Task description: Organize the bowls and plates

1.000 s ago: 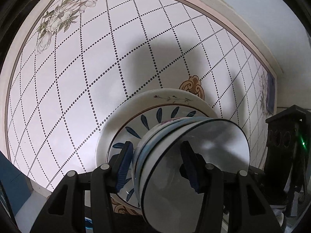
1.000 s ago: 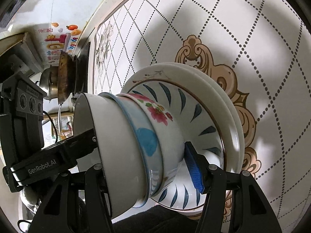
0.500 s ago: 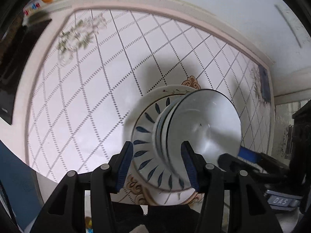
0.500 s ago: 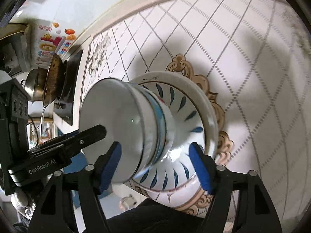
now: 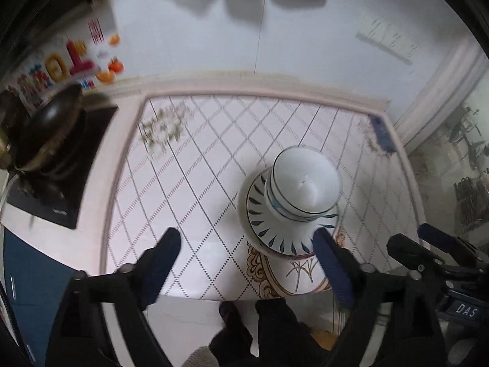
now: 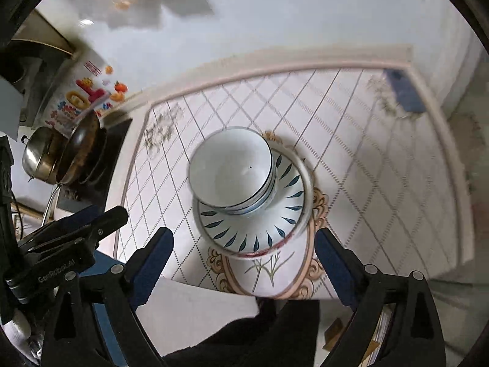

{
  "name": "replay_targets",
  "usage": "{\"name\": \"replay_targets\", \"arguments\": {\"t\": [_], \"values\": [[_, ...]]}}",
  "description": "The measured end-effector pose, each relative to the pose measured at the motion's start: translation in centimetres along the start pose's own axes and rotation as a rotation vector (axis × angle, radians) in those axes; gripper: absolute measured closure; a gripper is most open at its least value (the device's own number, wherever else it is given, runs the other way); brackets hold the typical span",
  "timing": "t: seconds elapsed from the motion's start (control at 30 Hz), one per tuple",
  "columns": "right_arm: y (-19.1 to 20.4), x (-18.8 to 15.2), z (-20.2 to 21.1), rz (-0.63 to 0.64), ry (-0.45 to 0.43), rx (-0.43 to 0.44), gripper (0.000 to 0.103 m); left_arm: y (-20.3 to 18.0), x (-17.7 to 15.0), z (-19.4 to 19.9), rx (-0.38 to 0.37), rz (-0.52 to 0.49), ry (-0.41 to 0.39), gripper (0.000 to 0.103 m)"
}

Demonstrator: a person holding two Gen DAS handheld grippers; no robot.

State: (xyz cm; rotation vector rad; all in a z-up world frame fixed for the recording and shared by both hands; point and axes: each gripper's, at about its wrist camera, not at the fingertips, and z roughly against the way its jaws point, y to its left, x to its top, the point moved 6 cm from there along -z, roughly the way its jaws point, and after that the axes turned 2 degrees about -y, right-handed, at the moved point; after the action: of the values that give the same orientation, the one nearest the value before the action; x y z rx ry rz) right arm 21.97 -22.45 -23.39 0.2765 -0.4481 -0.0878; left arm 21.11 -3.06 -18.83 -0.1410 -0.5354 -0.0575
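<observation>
White tablecloth point(image 6: 360, 165) with a dotted diamond grid covers the counter, and on it, near its front edge, sits the stack: nested bowls point(image 6: 232, 174) standing in a leaf-patterned plate point(image 6: 259, 229), which rests on a larger plate point(image 6: 308, 177) whose rim shows along the side. In the left wrist view the bowls point(image 5: 305, 183) and the leaf-patterned plate point(image 5: 275, 232) lie ahead and to the right of the fingers, over a gold scroll ornament point(image 5: 259, 269) printed on the cloth.

To the left, off the cloth, a dark wok point(image 6: 79, 150) leans on a black cooktop point(image 5: 61, 177), with a steel pot point(image 6: 39, 156) beside it. Colourful stickers point(image 5: 61, 64) mark the white wall point(image 6: 275, 30) behind. A blue patch point(image 6: 403, 91) lies at the cloth's far right corner. Nothing stands between either tool and the stack.

The left gripper point(image 5: 244, 263) is spread wide and grips nothing; its right finger's tip overlaps the plate rim in the view, contact unclear. The right gripper point(image 6: 244, 263) is likewise spread and empty, apart from the crockery.

A second ago both grippers were close in, with the bowls between their fingers; half a second ago the fingers still framed the stack. Both have since backed off and risen, and the stack stands alone.
</observation>
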Motion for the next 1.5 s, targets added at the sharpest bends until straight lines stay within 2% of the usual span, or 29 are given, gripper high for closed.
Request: {"name": "replay_targets", "arguments": {"t": [0.07,0.13,0.27,0.4,0.57,0.87,1.5], "values": [[1.3,-1.1,3.5,0.008,-0.069,-0.024,0.006,0.1,-0.3,2.7,0.016,-0.023,-0.059,0.012],[2.3,-2.2,6.7,0.016,-0.128,-0.05,0.005,0.2,-0.7,5.1,0.022,-0.034,-0.107,0.001],[4.1,-4.0,12.0,0.043,-0.215,-0.09,0.004,0.6,-1.4,9.0,0.023,-0.032,-0.174,0.001],[5.6,-5.2,16.6,0.08,-0.289,-0.136,0.004,0.4,-2.4,11.4,0.008,-0.027,-0.196,0.001],[6.6,-6.0,20.3,0.119,-0.344,-0.168,0.003,-0.2,-3.5,14.1,-0.001,-0.029,-0.236,0.001],[6.5,-6.0,22.7,0.143,-0.384,-0.186,0.002,-0.2,-3.6,17.2,0.09,-0.021,-0.35,0.001],[4.9,-4.9,23.1,0.151,-0.412,-0.18,0.002,-1.3,-3.4,17.2,0.102,-0.019,-0.355,0.001]]}}
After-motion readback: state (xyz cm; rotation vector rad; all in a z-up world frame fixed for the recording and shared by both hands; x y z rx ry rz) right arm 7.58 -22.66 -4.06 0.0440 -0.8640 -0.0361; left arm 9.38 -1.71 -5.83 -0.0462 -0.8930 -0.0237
